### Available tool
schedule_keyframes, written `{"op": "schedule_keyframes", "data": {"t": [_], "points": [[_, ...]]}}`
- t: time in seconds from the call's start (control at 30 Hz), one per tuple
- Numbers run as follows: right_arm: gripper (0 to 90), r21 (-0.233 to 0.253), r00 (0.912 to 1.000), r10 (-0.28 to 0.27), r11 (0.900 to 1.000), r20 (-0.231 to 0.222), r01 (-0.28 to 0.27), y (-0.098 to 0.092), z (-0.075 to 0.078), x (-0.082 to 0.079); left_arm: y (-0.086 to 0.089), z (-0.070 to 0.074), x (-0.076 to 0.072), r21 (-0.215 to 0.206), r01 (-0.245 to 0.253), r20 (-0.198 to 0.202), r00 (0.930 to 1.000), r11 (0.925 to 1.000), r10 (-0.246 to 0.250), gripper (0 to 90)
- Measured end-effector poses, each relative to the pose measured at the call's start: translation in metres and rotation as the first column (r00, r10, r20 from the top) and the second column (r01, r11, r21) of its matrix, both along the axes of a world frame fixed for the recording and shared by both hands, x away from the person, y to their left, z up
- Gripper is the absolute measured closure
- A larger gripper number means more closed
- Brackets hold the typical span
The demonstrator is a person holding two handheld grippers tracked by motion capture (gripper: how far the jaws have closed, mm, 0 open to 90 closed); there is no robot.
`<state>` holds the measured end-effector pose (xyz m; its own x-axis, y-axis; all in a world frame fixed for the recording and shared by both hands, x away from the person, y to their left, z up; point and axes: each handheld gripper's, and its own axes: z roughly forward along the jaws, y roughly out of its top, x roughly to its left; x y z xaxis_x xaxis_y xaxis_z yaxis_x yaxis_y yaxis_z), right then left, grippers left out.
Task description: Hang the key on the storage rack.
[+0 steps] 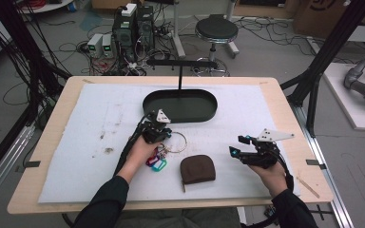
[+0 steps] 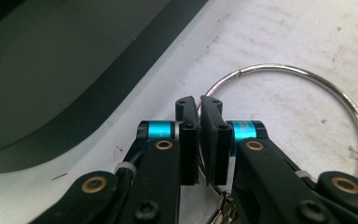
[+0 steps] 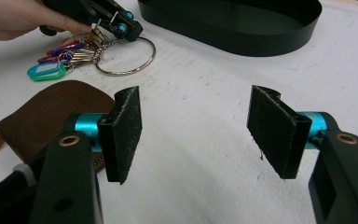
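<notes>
A large metal key ring [image 1: 186, 141] lies on the white mat with a bunch of keys and coloured tags [image 1: 156, 162] hanging off it. My left gripper [image 1: 165, 135] is shut on the ring's wire [image 2: 284, 68], its jaws [image 2: 199, 105] pinching it at the ring's left side. In the right gripper view the ring [image 3: 121, 73], the keys [image 3: 70, 53] and the left gripper [image 3: 129, 28] sit at the upper left. My right gripper [image 1: 236, 146] hovers open over bare mat, nothing between its pads [image 3: 193, 135]. A brown zip pouch [image 1: 197, 168] [image 3: 51, 112] lies between the two hands.
A black oval tray [image 1: 179, 118] [image 2: 74, 116] [image 3: 242, 39] with a T-shaped stand [image 1: 179, 64] rising from it sits just beyond the ring. The white mat [image 1: 100, 114] covers most of the wooden table. A stool [image 1: 216, 31] and cabled equipment stand on the floor behind.
</notes>
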<state>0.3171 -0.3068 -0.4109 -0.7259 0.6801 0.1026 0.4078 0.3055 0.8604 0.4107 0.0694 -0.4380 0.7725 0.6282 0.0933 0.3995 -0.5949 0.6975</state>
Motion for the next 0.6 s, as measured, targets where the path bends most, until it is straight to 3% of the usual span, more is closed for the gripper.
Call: {"op": "schedule_keyframes", "data": {"t": [0.2,0.43,0.6], "points": [[36.0,0.009,1.0,-0.002,1.0,0.004,0.002,0.0,0.001,-0.001,0.009,0.005,0.0,-0.059,0.008,-0.029,0.9995,0.9982,-0.009,86.2],[36.0,0.013,1.0,-0.001,1.0,0.006,0.001,0.0,0.001,0.0,0.026,0.031,-0.014,-0.193,0.056,0.019,0.9984,0.9795,-0.054,86.2],[36.0,0.014,1.0,0.001,1.0,0.008,-0.001,0.001,0.001,0.0,0.031,0.042,-0.029,-0.198,0.12,0.057,0.9922,0.9729,-0.111,86.2]]}}
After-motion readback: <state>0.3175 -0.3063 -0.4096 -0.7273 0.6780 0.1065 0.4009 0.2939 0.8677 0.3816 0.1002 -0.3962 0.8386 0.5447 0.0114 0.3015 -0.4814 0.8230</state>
